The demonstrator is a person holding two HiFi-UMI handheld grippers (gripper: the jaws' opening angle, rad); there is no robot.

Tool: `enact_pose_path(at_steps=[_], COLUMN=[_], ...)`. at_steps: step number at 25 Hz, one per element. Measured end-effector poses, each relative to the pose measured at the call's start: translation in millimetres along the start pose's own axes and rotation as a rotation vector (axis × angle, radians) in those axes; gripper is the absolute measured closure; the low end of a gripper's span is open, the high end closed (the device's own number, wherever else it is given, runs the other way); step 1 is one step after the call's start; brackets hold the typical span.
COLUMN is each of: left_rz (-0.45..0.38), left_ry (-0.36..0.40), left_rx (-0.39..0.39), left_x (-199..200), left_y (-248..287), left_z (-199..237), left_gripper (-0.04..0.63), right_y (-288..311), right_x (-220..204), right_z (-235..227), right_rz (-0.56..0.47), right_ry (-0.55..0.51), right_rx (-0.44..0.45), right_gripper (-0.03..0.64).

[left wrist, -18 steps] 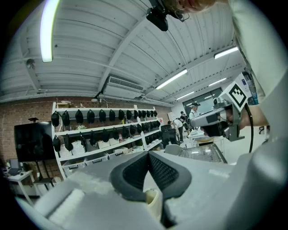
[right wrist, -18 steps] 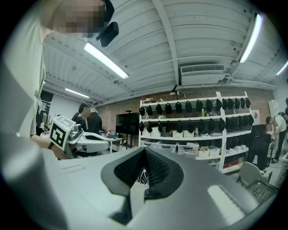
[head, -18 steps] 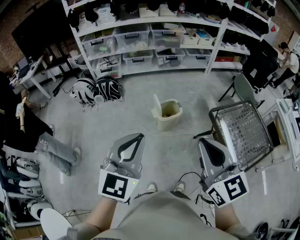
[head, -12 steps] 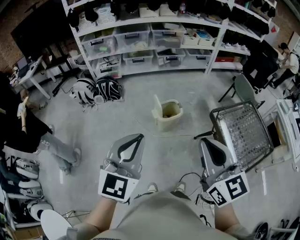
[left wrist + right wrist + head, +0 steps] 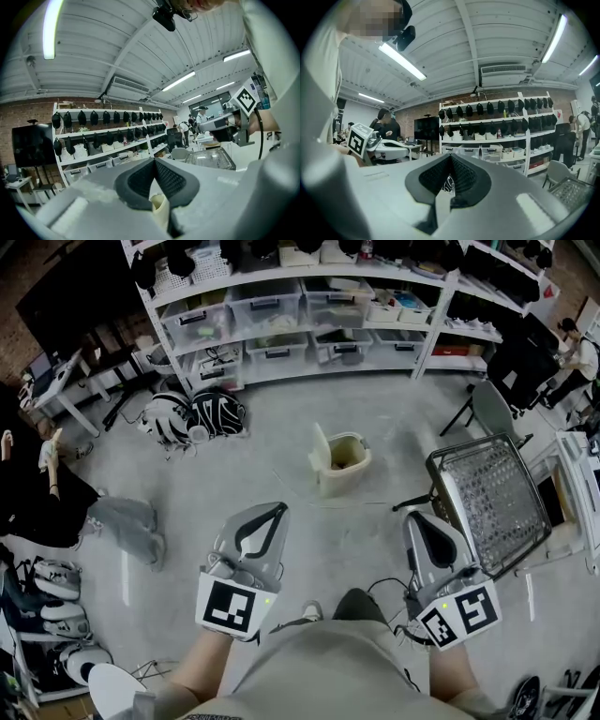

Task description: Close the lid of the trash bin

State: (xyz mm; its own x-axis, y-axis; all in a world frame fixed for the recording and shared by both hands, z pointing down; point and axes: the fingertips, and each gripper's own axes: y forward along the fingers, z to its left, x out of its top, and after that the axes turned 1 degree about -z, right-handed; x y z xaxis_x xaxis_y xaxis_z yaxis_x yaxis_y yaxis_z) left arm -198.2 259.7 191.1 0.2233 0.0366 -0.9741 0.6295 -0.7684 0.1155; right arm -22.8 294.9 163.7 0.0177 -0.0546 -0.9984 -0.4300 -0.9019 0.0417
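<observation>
Jaws closed on nothing at both left gripper and right gripper; trash bin sits well ahead of them, lid up.
Grey floor runs back to a white shelf rack loaded with storage boxes. A wire-mesh frame stands to the right of the bin. The bin sits on the floor beyond and between the two grippers, untouched and mouth open, with its lid upright at its left edge. Each gripper's tips meet, with no gap.
</observation>
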Motion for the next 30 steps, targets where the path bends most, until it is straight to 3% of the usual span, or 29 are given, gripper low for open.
enact_pose_path(at_steps=[16,30], left_rz=[0.054,0.197], left_ry=[-0.024,-0.009], left_rx=[0.025,0.035], left_x=[-21.8,-45.4], left_y=[60.7,244.3], left_z=[35.3,88.2], left_gripper=[0.594,0.594], right_y=[61.1,199.8], right_x=[-23.2,-50.7], right_z=[-45.0,-198.6], right_rz=[0.052,0.110], right_ry=[0.034,0.094], right_rx=[0.027,0.088], right_gripper=[0.614,0.614])
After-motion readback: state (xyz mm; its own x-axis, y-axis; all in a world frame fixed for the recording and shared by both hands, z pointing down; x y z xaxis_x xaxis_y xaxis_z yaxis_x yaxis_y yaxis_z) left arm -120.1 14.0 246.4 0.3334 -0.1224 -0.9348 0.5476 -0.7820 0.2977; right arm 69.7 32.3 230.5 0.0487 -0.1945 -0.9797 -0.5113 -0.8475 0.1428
